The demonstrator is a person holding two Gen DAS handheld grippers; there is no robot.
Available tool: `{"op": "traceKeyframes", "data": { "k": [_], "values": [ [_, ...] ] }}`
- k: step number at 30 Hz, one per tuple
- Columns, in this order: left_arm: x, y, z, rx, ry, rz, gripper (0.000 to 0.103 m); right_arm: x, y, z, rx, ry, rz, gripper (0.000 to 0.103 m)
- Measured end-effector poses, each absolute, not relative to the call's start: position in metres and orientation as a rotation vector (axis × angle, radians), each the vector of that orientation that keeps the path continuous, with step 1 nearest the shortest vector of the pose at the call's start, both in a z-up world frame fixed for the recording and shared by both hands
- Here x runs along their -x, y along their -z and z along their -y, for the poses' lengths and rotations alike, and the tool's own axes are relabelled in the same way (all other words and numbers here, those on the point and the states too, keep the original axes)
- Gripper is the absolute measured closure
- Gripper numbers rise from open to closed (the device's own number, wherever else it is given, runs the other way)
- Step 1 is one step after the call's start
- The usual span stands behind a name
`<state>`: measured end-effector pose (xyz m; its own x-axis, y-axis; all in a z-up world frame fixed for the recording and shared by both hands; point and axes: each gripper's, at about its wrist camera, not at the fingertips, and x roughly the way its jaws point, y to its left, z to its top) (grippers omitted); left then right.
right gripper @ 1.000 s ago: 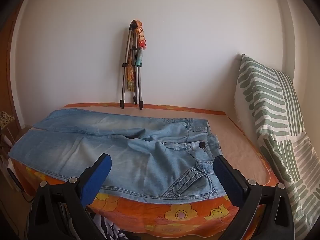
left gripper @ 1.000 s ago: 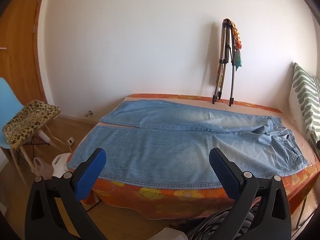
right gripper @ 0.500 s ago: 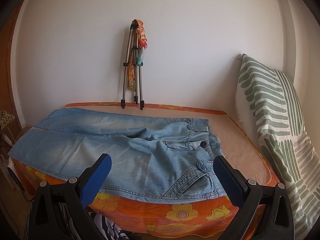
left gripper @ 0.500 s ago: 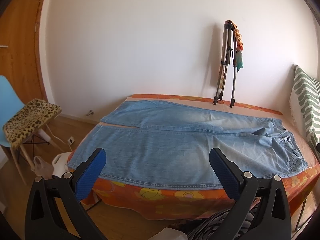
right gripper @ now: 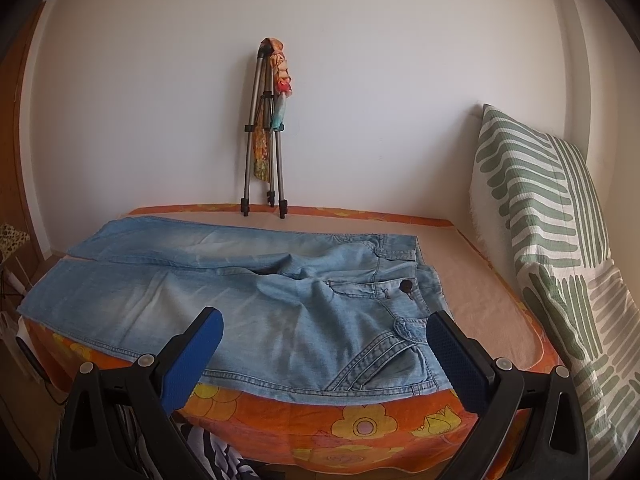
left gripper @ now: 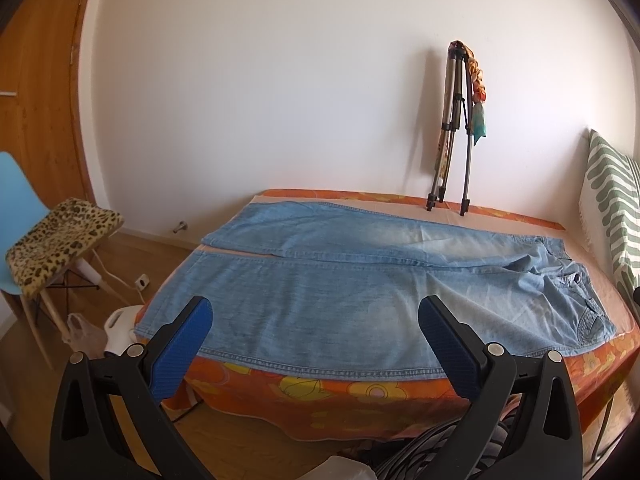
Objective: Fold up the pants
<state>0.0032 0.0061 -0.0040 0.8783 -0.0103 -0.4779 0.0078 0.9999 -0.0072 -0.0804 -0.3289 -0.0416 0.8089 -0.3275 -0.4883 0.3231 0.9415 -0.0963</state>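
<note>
Left gripper (left gripper: 315,316): it is being held wide apart, with nothing between its blue pads (left gripper: 180,346); it is being kept in front of the near edge of the bed, apart from the cloth.
Right gripper (right gripper: 325,330): its jaws are also being held spread, with nothing clamped; it is being kept before the near edge, facing the waist end.
Pants (left gripper: 360,280): light blue jeans are being shown lying flat and unfolded on the bed (left gripper: 340,400), which is covered by an orange flowered sheet; the legs are lying side by side, the waist toward the right.
Left view only: the leg hems at the left end of the bed, a chair with a leopard cushion (left gripper: 60,236), a wooden door (left gripper: 36,92) and the floor are being shown.
Right view only: the waistband with a dark button (right gripper: 407,286) and a front pocket are being shown clearly, and the green striped pillow (right gripper: 544,232) almost whole.
Both views: a folded tripod (right gripper: 264,148) is being leaned on the white wall behind the bed.
</note>
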Motion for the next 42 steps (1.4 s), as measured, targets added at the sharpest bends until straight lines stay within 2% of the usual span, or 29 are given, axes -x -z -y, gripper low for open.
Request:
{"op": "traceKeyframes", "data": {
  "k": [42],
  "values": [
    [-0.0042, 0.0022, -0.0020, -0.008, 0.012, -0.493, 0.000, 0.0814, 0.0412, 0.3303, 0.006, 0.347, -0.524, 0.001]
  ]
}}
